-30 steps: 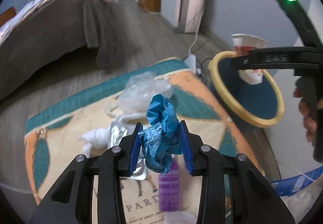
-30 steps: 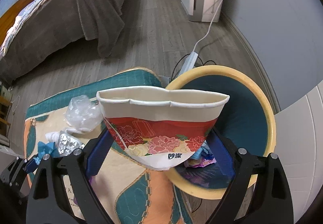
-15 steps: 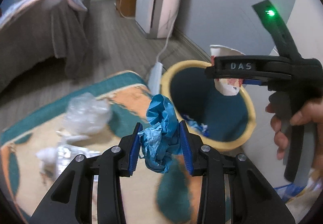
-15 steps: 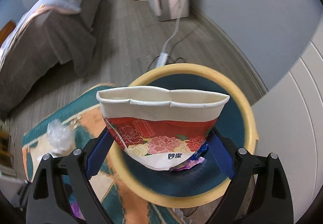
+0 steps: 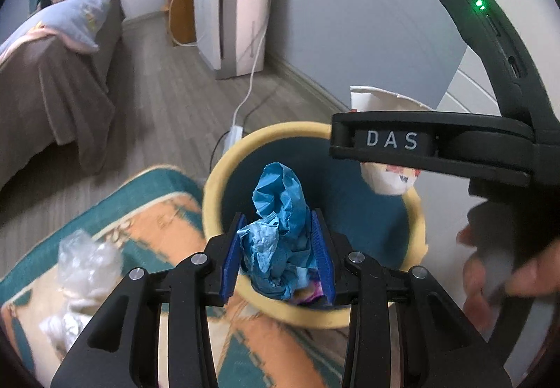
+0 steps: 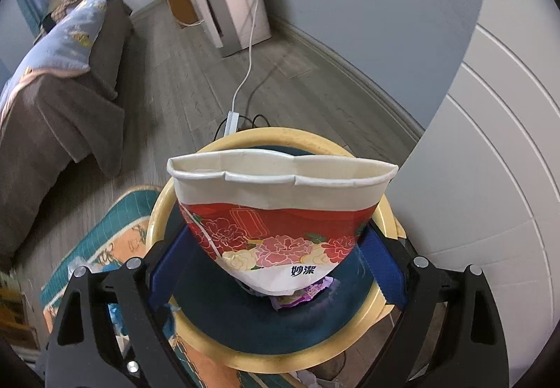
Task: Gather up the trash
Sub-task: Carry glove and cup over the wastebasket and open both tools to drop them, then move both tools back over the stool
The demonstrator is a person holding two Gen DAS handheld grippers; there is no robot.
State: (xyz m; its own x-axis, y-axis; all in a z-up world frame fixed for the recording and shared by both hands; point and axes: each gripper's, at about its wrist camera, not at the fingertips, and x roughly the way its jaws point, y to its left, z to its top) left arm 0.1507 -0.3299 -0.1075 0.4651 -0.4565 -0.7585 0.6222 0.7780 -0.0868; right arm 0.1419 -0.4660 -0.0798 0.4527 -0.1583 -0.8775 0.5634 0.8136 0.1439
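Observation:
My left gripper [image 5: 278, 256] is shut on a crumpled blue paper wad [image 5: 278, 230], held over the near edge of a round bin [image 5: 217, 185] with a yellow rim and a dark teal inside. My right gripper [image 6: 276, 265] is shut on a squashed paper cup [image 6: 280, 213], white with a red flower band, which hangs above the bin [image 6: 297, 358]. In the left wrist view the cup [image 5: 388, 178] and the right gripper's black body sit at the right, held by a hand [image 5: 490, 269]. Purple and other wrappers [image 6: 304, 293] lie at the bin's bottom.
A patterned teal and orange rug [image 5: 150, 213] lies left of the bin, with a clear plastic bag [image 5: 85, 262] and white tissue [image 5: 59, 325] on it. A power strip and cords [image 6: 232, 118] lie behind the bin. A bed [image 5: 45, 80], a white appliance [image 5: 231, 13] and a white panelled wall [image 6: 497, 178] surround the spot.
Both grippers moved right from above the rug to over the bin, still gripping the blue wad and the cup. The rug trash slid toward the left edge of the views.

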